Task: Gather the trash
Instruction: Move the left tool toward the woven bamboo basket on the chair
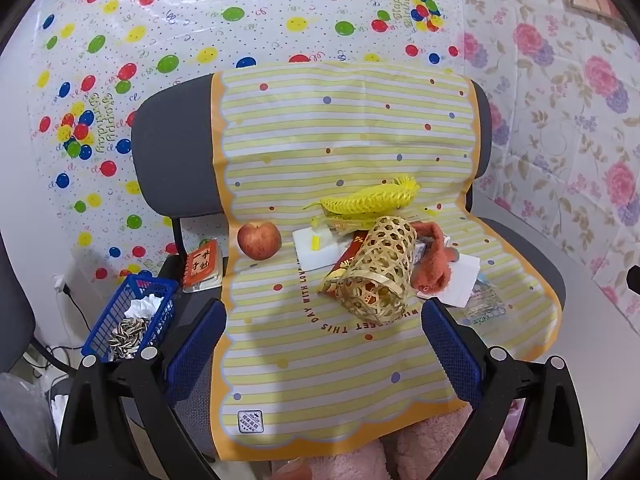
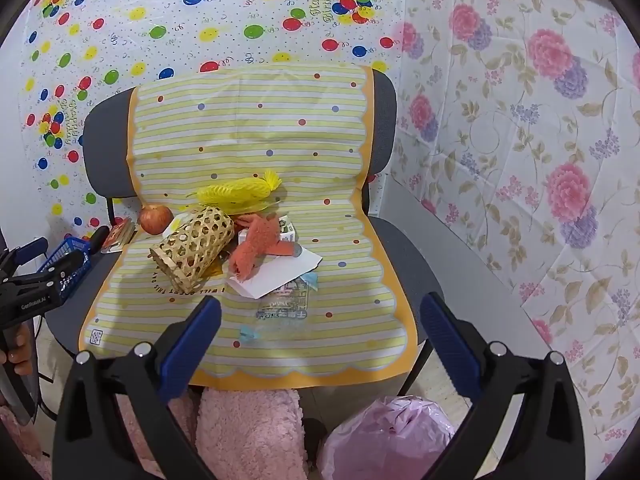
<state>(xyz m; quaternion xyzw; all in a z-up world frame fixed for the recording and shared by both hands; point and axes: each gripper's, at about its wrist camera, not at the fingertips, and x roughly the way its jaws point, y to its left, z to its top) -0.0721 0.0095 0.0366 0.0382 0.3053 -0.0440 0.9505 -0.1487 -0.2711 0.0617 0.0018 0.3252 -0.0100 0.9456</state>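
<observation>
On a chair draped with a yellow striped cloth lies a pile: a tipped woven bamboo basket, a yellow foam fruit net, an orange fuzzy sock, white paper, a clear plastic wrapper and a red apple. My left gripper hovers open before the basket. Open too, my right gripper hangs over the wrapper. Both are empty.
A blue crate with seed shells and crumpled tissue sits on the chair's left, beside an orange notebook. A pink trash bag stands below the seat's front right. Pink fluffy legs are in front. Patterned sheets cover the walls.
</observation>
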